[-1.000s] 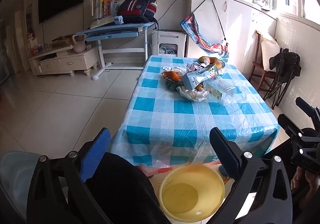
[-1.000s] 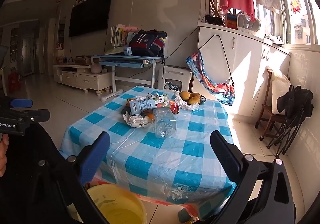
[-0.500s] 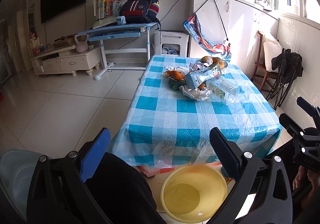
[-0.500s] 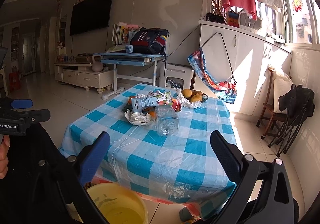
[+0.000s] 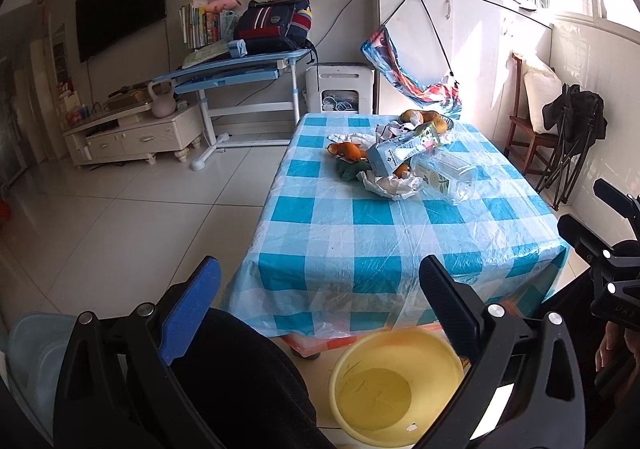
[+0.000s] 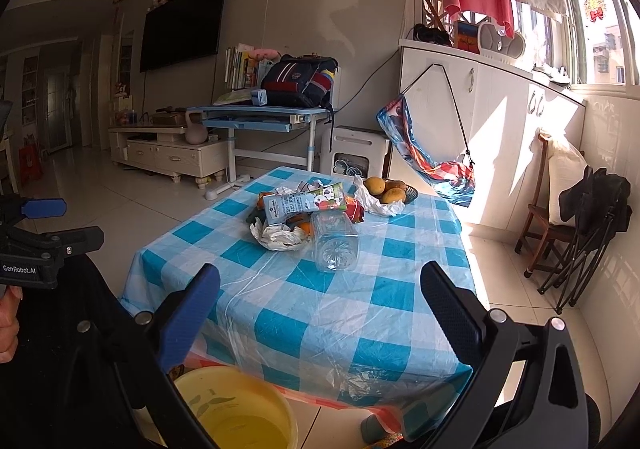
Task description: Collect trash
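Near the front edge of the table, the left gripper [image 5: 316, 297] is held wide apart with nothing between its fingers, one finger with a blue pad [image 5: 192, 309] and one black. The right gripper [image 6: 320, 305] is also spread wide and holds nothing, and it hangs just beside the left one; each shows at the edge of the other's view. Below both grippers a yellow bucket [image 5: 400, 385] stands on the floor, close to the table [image 5: 360, 249] edge, and it looks empty apart from small specks. The table has a blue and white checked cloth under a clear plastic sheet. On its far half lies the trash, well apart from both grippers: a clear plastic bottle [image 6: 334, 245] on its side with the bottom toward the right camera, a carton [image 6: 306, 203] lying over a crumpled white paper [image 6: 280, 239], orange peel [image 5: 348, 150] and some green scrap beside it. Behind the trash is a dark bowl of fruit [image 6: 390, 189] with a white bag touching it. Further back I see a blue desk [image 6: 264, 117] with a backpack on it, and a folded chair [image 6: 592, 233] at the right wall.
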